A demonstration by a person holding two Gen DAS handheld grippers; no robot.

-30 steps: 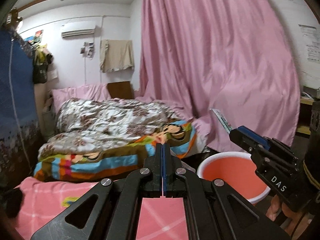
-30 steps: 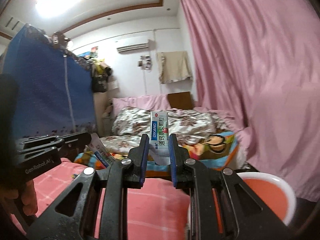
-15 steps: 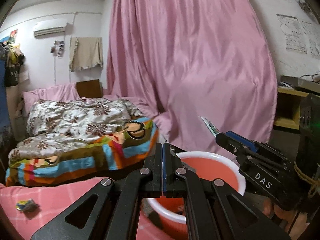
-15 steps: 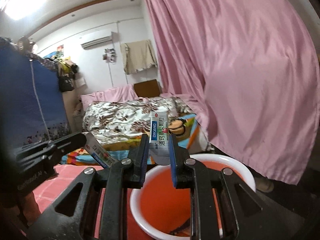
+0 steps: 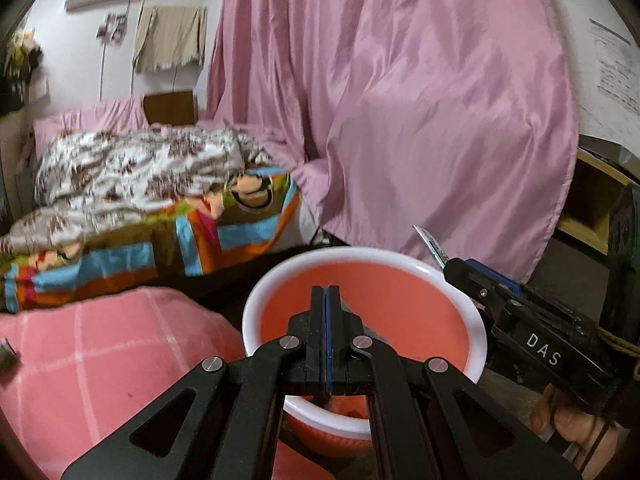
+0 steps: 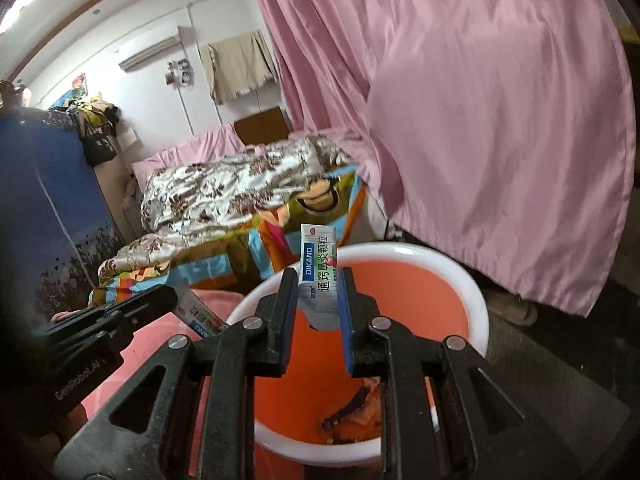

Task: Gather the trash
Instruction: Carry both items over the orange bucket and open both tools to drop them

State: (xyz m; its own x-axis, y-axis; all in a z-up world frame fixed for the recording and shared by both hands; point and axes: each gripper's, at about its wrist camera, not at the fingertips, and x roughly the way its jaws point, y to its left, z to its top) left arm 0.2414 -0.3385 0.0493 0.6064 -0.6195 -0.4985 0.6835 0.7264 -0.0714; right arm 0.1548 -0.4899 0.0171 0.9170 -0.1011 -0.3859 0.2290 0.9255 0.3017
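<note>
Now over the bucket: 2 sachets held above a red bucket (image 6: 440,258)

Seen from the right wrist, the right gripper (image 6: 319,292) pinches a small white and blue sachet (image 6: 318,268) between its 2 blue-padded jaws. The sachet stands upright, with its top poking out past the fingertips. It hangs directly above the open mouth of the bucket, which has a white rim and sits on the floor. That position suggests the sachet is held there to be dropped in. Dark scraps of trash (image 6: 352,404) already lie at the bottom.

At the left edge of that view, the left gripper (image 6: 168,300) grips a second sachet (image 6: 198,314) that sticks out from its tip, close to the bucket's near rim. In the left wrist view its jaws are pressed together with only a thin blue line between them, and they point over the bucket too. The second sachet cannot be made out there, probably because it is edge-on.

A pink checked cloth (image 5: 100,360) lies just beside the bucket on the left. A pink curtain (image 5: 400,100) hangs behind, and an unmade bed (image 5: 140,168) stands farther back.

Judging from this, releasing the right jaws is the likely next step.
</note>
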